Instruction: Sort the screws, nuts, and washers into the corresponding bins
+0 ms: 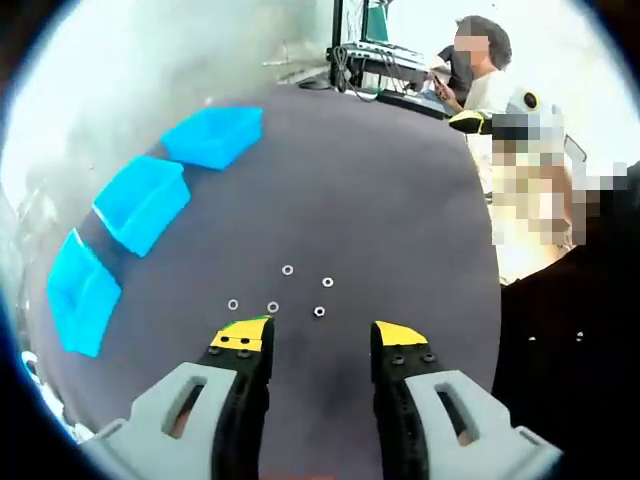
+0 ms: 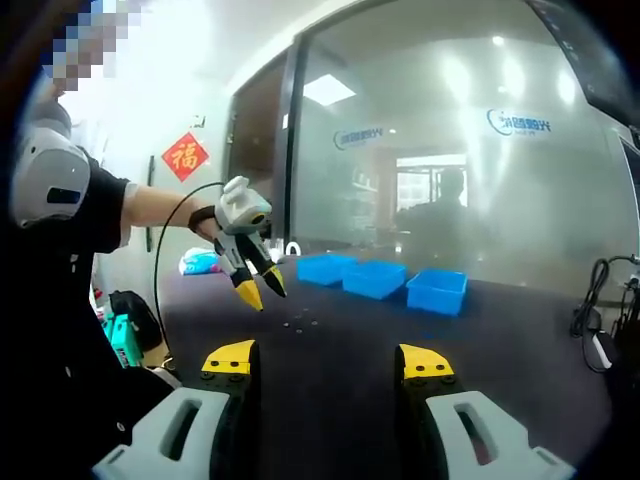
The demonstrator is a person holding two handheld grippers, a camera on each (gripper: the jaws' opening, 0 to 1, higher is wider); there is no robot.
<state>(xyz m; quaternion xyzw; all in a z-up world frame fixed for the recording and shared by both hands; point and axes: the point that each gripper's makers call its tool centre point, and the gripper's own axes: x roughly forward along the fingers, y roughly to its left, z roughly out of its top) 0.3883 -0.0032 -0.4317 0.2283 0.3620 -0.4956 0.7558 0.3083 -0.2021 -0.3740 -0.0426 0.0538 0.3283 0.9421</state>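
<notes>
Left gripper (image 1: 321,340): jaws parted, empty, hovering above the dark table (image 1: 400,220), yellow tips just short of five small washers (image 1: 288,270) scattered loose on the surface. Right gripper (image 2: 329,362): jaws spread, nothing held, low over the same table. Three blue bins (image 1: 142,203) in a row at the far edge, well apart from the washers. Seated person (image 1: 480,70) beyond the table.

On the counter (image 1: 400,220) I count three blue bins (image 1: 140,203) and five small metal rings (image 1: 288,270), all lying apart.
</notes>
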